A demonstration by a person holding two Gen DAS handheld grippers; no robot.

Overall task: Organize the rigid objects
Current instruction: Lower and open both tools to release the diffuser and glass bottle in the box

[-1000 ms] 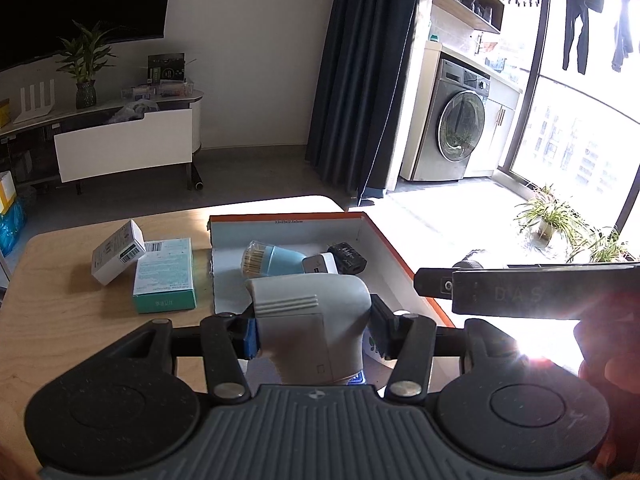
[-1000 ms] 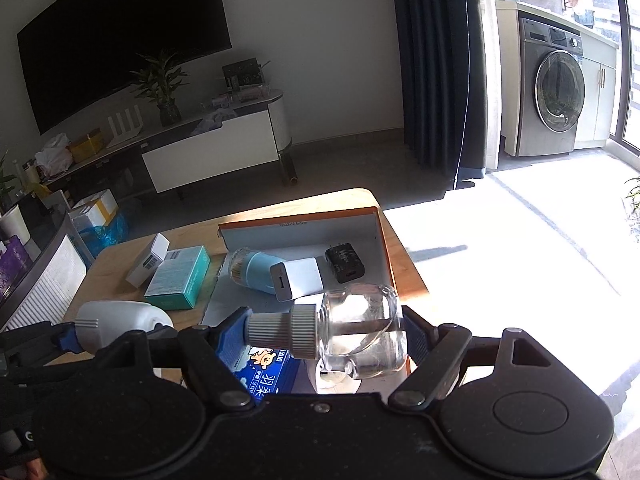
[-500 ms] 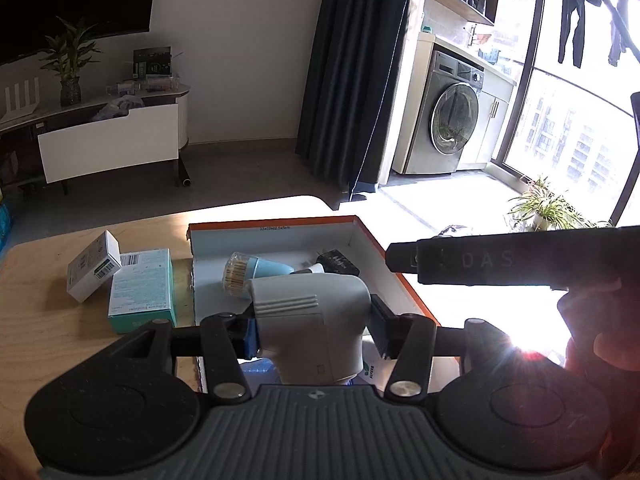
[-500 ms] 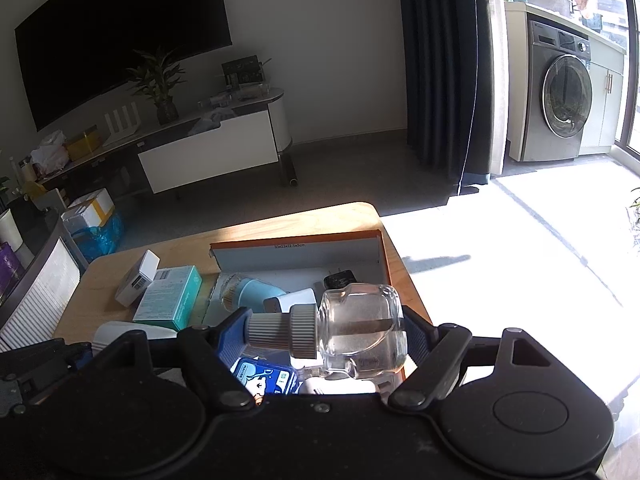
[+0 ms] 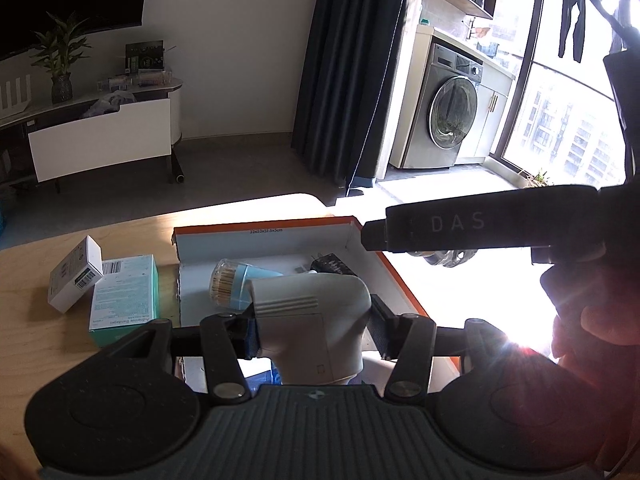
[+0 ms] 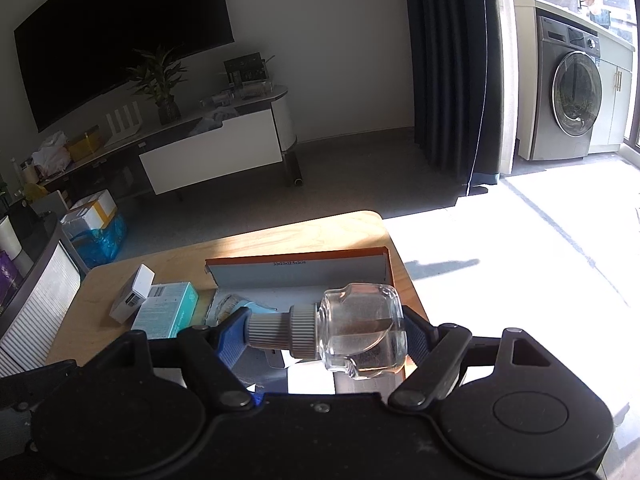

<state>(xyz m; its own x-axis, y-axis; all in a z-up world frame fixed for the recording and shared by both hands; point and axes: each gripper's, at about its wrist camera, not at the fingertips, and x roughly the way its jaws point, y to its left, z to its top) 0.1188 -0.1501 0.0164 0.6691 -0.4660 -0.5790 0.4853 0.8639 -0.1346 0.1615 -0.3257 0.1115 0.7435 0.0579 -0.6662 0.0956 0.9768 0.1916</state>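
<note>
Both loads were carried back from the orange box (image 5: 400,280) ahead: grey device (image 5: 312,332) gripped in left claw (image 5: 312,330), glass bottle (image 6: 356,332) in right claw (image 6: 324,334).

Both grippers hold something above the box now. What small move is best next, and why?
Probably lower the right gripper, shut on the clear bottle, into the orange-edged box and release. The bottle hangs over the box's bare right part. The left gripper holds a grey plastic piece and can wait.
</note>
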